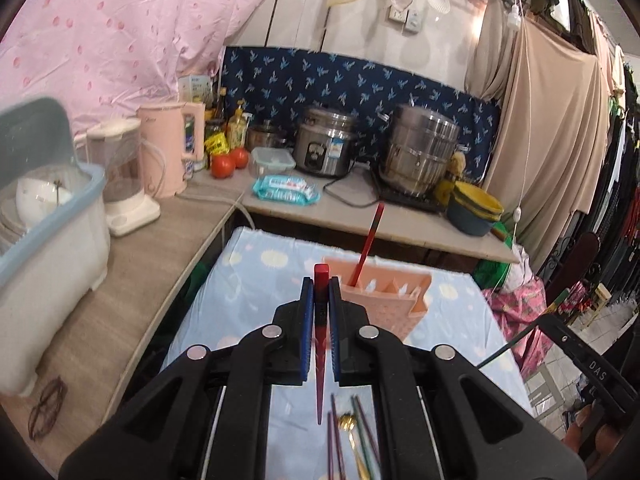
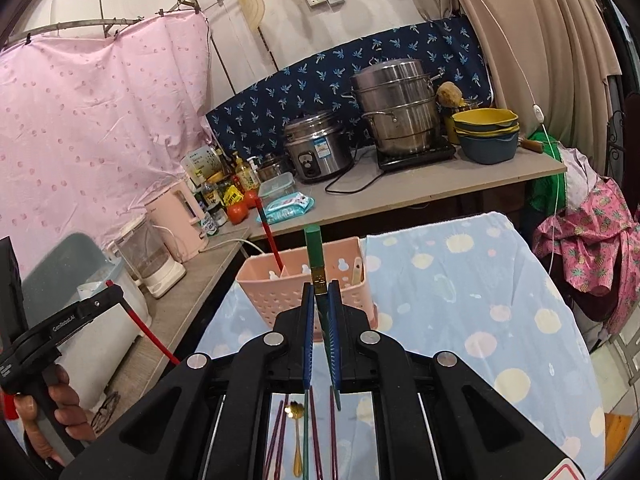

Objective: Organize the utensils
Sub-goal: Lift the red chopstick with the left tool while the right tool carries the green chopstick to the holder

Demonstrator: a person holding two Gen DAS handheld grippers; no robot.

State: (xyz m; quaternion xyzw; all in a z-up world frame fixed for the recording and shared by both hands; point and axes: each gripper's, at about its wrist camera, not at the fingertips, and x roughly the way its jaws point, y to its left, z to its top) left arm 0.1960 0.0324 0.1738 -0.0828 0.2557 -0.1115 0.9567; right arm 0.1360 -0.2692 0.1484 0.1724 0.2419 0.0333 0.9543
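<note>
Red chopstick (image 1: 321, 316) clamped in left gripper (image 1: 321, 300); right gripper (image 2: 320, 300) grips green chopstick (image 2: 316, 264).

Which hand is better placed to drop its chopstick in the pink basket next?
Probably the right gripper: its green chopstick already overlaps the basket just ahead. The left gripper, holding a red chopstick, sits off to the basket's side.

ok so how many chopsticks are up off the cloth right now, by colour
red: 2, a red chopstick in the left gripper, another standing in the pink basket
green: 1, the green chopstick in the right gripper
total: 3
</note>
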